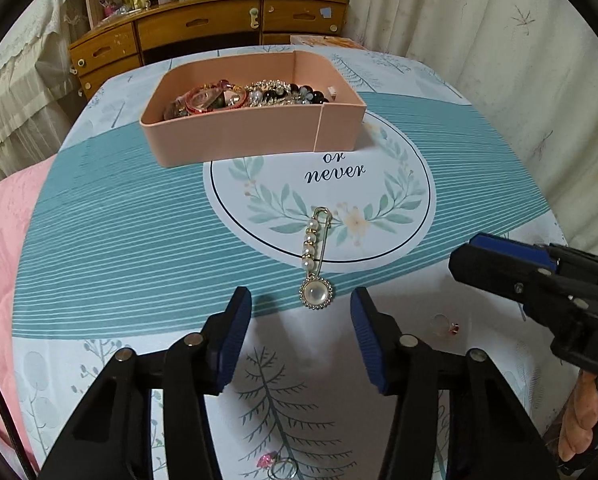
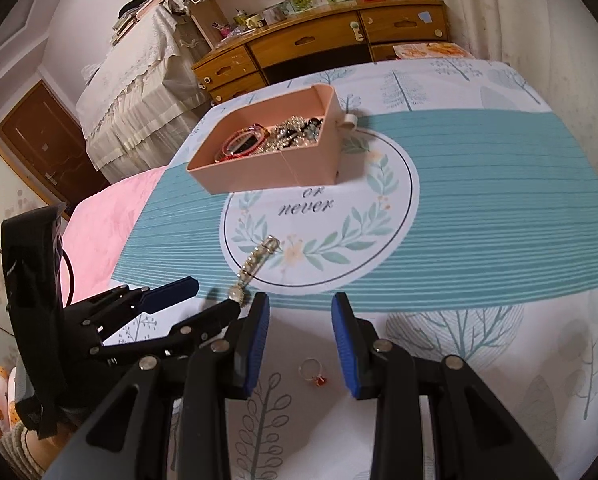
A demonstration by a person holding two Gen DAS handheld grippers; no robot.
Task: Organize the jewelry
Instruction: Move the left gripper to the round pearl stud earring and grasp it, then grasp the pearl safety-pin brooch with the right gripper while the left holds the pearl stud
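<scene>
Pearl brooch (image 1: 314, 258) before left hand-held gripper (image 1: 301, 304) (angled down, jaws apart).

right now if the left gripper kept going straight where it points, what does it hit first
Probably the pearl brooch: its round end lies just ahead of the open left gripper, on the tablecloth. Depth is uncertain.

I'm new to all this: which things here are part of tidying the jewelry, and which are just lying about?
Part of the job:
pearl brooch pin
ring with red stone
pink-stone ring
pink box of jewelry

Just lying about:
wooden dresser
curtain
pink quilt
</scene>
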